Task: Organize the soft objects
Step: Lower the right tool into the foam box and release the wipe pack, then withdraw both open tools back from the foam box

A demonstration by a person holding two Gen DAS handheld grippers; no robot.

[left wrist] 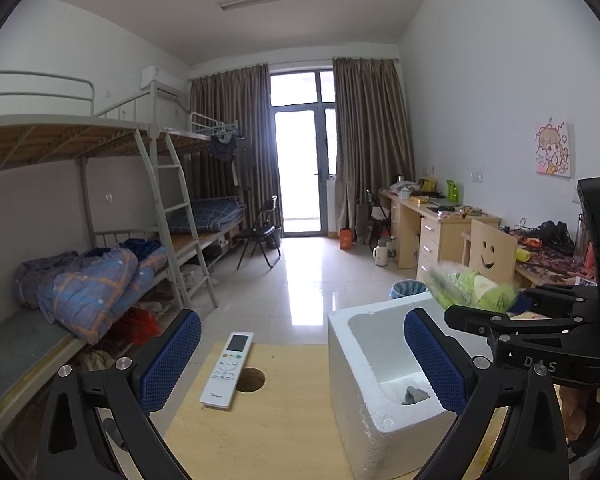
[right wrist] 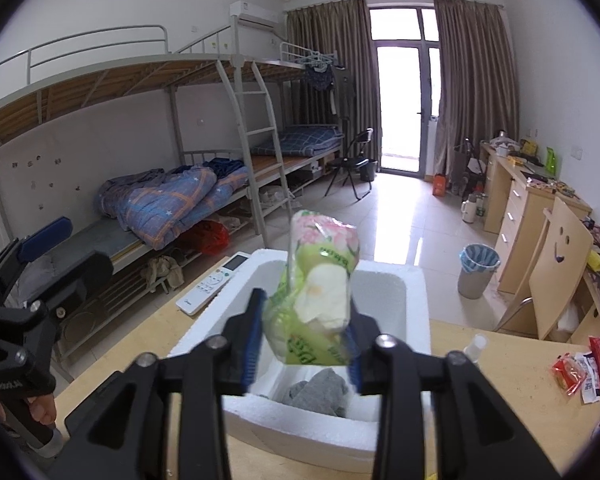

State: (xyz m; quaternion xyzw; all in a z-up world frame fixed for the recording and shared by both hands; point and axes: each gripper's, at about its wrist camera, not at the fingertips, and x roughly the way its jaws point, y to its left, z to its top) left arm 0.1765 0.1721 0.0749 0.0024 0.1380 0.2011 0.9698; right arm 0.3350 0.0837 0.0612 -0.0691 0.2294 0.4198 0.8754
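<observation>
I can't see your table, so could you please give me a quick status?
Left gripper open, empty. Right gripper around tissue pack over foam box. Grey cloth inside. Nothing in the way.

A white expanded-foam box, grainy and matt, sits on a pale wood-grain tabletop with a smooth, low sheen. Inside the box lies a crumpled grey knitted cloth. Above it hangs a glossy, crinkled green-and-pink plastic film pack with soft white tissue showing through. Beside the box rests a slim white remote control in smooth, hard plastic. The black matt plastic gripper arms carry blue rubbery pads with a fine waffle texture. Beyond, polished light floor tiles mirror the daylight, and painted grey metal bunk frames hold wooden slats.
</observation>
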